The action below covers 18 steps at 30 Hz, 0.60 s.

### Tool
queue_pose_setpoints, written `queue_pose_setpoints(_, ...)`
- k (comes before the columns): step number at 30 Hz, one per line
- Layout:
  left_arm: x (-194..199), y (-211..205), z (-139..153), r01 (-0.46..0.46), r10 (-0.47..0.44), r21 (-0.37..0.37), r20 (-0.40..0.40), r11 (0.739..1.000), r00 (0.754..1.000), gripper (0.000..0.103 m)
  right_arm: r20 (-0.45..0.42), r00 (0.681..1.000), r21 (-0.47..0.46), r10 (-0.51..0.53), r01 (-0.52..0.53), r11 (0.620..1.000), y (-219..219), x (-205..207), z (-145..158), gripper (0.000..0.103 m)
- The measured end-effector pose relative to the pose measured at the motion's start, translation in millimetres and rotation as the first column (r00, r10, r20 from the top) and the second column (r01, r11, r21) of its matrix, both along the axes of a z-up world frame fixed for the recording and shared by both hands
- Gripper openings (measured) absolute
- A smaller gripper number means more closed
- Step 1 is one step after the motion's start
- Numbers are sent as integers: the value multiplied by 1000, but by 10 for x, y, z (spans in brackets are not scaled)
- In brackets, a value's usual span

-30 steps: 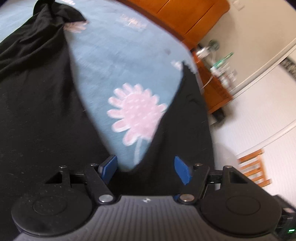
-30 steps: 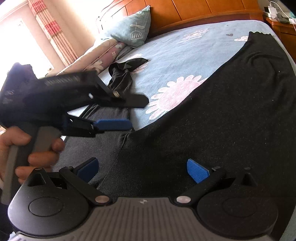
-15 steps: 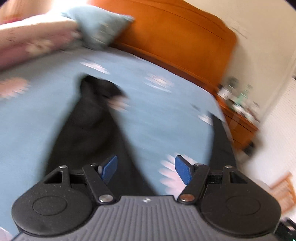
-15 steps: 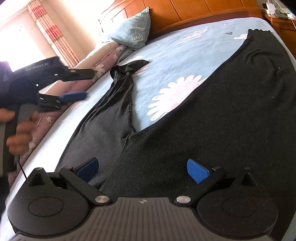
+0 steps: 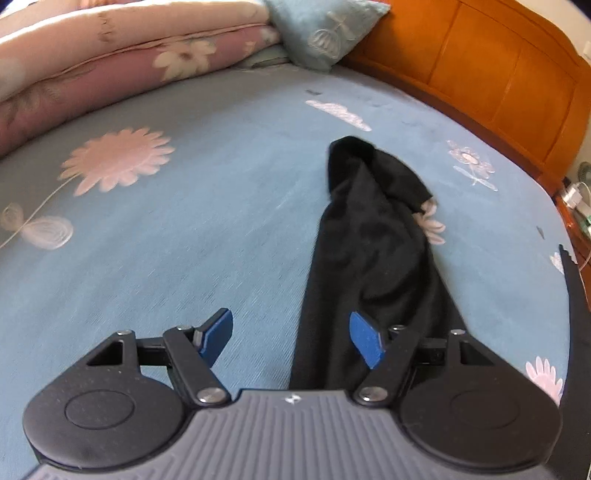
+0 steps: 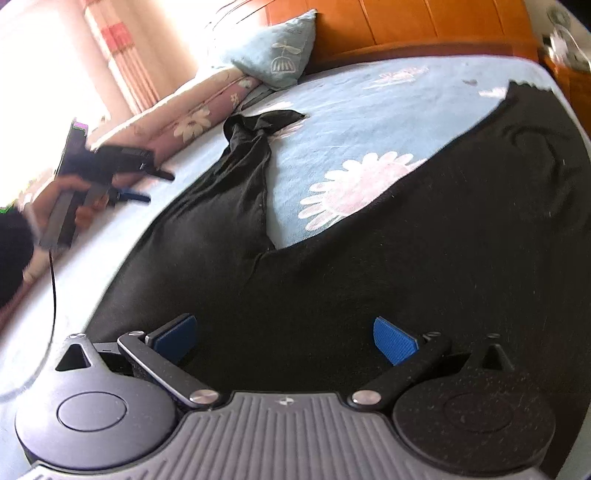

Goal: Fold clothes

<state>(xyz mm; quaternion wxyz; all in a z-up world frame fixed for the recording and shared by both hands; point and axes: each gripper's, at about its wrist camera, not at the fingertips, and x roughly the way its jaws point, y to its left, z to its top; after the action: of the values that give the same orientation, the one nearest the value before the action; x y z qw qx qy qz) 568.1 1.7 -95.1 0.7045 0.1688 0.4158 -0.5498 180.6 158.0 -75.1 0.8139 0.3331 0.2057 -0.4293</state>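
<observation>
A black garment (image 6: 406, 258) lies spread on the blue flowered bedsheet (image 5: 184, 221). One long narrow part (image 5: 369, 251) runs away from me and ends in a crumpled bunch (image 5: 362, 166). My left gripper (image 5: 291, 328) is open above the sheet, its right finger over that part's near edge, with nothing between the pads. In the right wrist view the same left gripper (image 6: 157, 187) shows at the far left, held in a hand (image 6: 66, 199), off to the side of the cloth. My right gripper (image 6: 284, 332) hangs open over the garment's wide middle, gripping nothing.
A folded flowered quilt (image 5: 129, 62) and a pale blue pillow (image 5: 325, 33) lie along the far side of the bed. The wooden headboard (image 5: 498, 74) stands behind them, with a nightstand (image 6: 569, 74) at the right. A bright curtained window (image 6: 122, 55) is at the left.
The left gripper has swung away from the garment's middle toward the left side of the bed, and its view now faces the narrow part's crumpled end. The right gripper has stayed put.
</observation>
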Motion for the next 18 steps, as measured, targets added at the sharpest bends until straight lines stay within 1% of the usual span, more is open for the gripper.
queue_pose_setpoints(1,17,-67,-28,7,-7,9,-23,1000,1000,64,-9,1000,-4,1,-1,1000,-1,19,-1,103)
queue_pose_setpoints(2,30,-138,-58,10,-9,19,-43,1000,999,49,-12,1000,-5,-1,1,1000,-8,28,-2,103)
queue_pose_setpoints(3,37,-202,-93,13,-11,28,-52,1000,999,39,-14,1000,-6,-3,3,1000,-15,38,-3,103)
queue_pose_setpoints(7,-1,-412,-235,30,-29,64,-17,997,999,38,4,1000,1,-17,17,1000,-56,36,-7,103)
queue_pose_setpoints(10,-61,-516,-269,62,-65,76,29,995,997,38,1,1000,-7,-11,11,1000,-60,39,-12,103)
queue_pose_setpoints(11,-105,-544,-266,80,-85,89,57,993,995,38,-4,1000,-11,-7,7,1000,-60,44,-12,103)
queue_pose_setpoints(12,-176,-565,-258,106,-117,110,103,988,988,32,-9,1000,-15,-4,4,1000,-61,49,-12,103)
queue_pose_setpoints(13,-260,-581,-252,135,-156,136,157,981,975,26,-13,1000,-18,-3,3,1000,-62,55,-13,103)
queue_pose_setpoints(14,-339,-591,-242,163,-192,156,192,974,962,10,-16,1000,-21,-1,1,1000,-66,60,-14,103)
queue_pose_setpoints(15,-412,-597,-229,191,-225,169,210,967,951,0,-17,1000,-23,0,0,1000,-69,62,-13,103)
queue_pose_setpoints(16,-471,-600,-220,199,-237,179,229,964,944,0,-16,1000,-23,0,0,1000,-72,62,-11,103)
queue_pose_setpoints(18,-521,-598,-196,160,-205,182,268,970,941,0,-14,1000,-22,0,0,1000,-79,58,-9,103)
